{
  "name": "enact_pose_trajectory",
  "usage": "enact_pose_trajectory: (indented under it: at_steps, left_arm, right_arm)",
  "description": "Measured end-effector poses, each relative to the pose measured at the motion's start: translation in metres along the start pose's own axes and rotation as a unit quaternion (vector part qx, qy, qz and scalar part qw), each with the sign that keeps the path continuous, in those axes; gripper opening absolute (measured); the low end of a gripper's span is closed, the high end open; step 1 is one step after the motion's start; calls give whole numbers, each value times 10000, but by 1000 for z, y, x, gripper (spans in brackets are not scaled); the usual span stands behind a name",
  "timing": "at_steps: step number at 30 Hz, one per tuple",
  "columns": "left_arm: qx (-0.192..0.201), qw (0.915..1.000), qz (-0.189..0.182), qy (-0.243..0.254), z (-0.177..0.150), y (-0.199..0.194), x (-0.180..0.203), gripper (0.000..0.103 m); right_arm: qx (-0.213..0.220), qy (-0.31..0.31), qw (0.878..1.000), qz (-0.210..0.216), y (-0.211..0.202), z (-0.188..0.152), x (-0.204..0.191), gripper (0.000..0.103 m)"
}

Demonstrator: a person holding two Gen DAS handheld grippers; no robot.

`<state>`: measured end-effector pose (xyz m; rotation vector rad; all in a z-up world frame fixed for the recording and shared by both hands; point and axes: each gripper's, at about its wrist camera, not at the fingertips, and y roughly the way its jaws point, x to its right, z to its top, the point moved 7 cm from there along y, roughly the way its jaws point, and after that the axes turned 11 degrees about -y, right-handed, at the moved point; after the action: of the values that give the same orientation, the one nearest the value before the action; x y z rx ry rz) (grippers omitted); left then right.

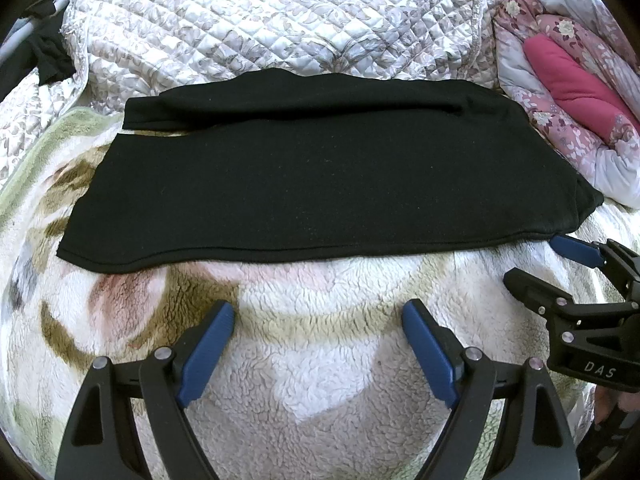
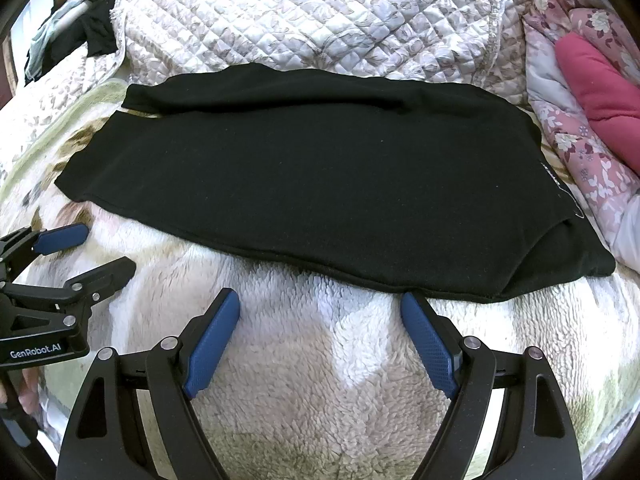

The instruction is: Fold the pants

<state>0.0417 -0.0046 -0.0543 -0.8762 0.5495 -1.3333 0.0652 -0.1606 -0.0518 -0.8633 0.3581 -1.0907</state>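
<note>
Black pants (image 1: pixel 304 176) lie flat across a fluffy patterned blanket (image 1: pixel 320 360), folded lengthwise with one leg over the other. My left gripper (image 1: pixel 318 316) is open, a short way in front of the pants' near hem, with nothing between its blue pads. The right gripper (image 1: pixel 552 264) shows at the right edge of the left wrist view, open beside the pants' near right corner. In the right wrist view the pants (image 2: pixel 312 184) fill the middle. My right gripper (image 2: pixel 320 304) is open there, its right fingertip (image 2: pixel 412 304) at the near edge. The left gripper (image 2: pixel 96 248) is at the left, open.
A quilted floral cover (image 1: pixel 280 20) lies bunched behind the pants. A pink floral duvet with a magenta lining (image 1: pixel 568 88) sits at the right. Dark clothing (image 2: pixel 96 28) hangs on a rail at the far left. A hand (image 2: pixel 28 392) holds the left gripper's handle.
</note>
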Motion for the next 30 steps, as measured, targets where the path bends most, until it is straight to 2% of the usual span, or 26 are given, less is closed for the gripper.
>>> enact_pose_trajectory:
  at_steps: [21,30]
  left_arm:
    - [141,9999,-20,66,-2,-2,1,88]
    - [166,9998,-113,-68,-3,-9,-1,87]
  right_arm:
    - [100,26,9998,197,-6,0,1,83]
    - [193,155,9992,316,-16,-2,6,83]
